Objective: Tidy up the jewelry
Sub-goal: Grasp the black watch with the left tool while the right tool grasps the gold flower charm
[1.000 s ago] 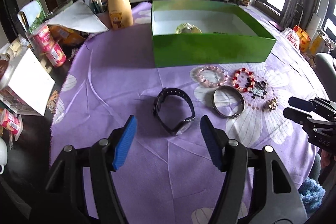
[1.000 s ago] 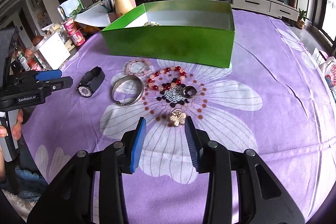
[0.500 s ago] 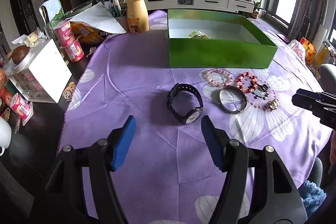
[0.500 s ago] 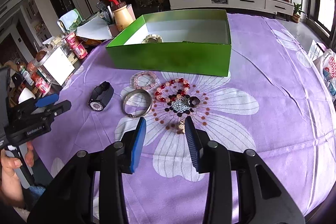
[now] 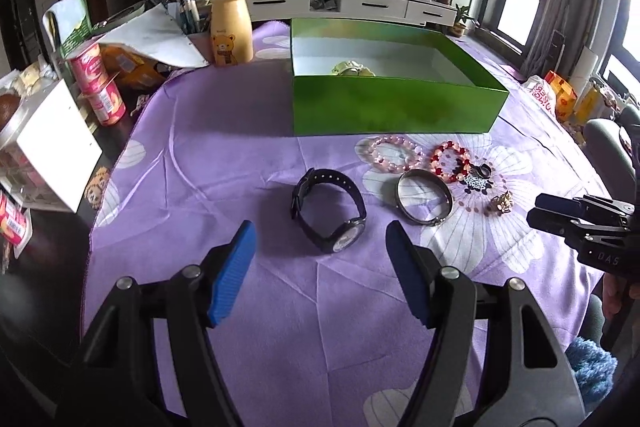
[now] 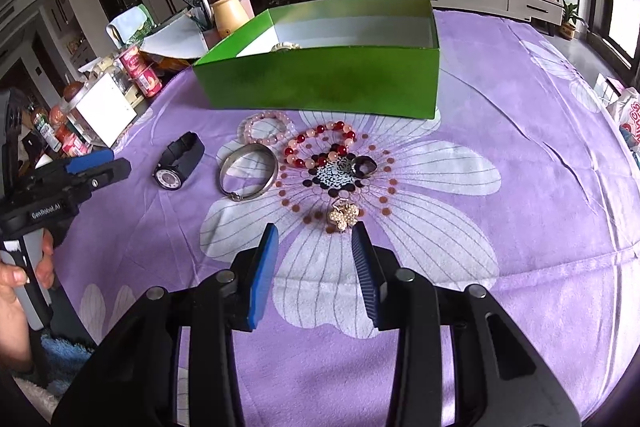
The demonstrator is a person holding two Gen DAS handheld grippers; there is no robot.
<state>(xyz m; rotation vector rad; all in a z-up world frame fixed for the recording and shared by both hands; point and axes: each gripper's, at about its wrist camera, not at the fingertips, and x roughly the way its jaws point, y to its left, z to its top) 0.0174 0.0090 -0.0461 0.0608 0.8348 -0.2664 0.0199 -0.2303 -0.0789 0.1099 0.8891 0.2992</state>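
Left wrist view: left tongs opening empty, right tongs spread empty; one piece lying in green box, watch, bracelets, brooch awaiting on worktop.

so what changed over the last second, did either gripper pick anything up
No. The left gripper pulled back a little from the black watch and its jaws are opening, with nothing between them. The right gripper hangs open and empty, just short of the gold brooch. The bracelets, bangle and green box lie as they did.
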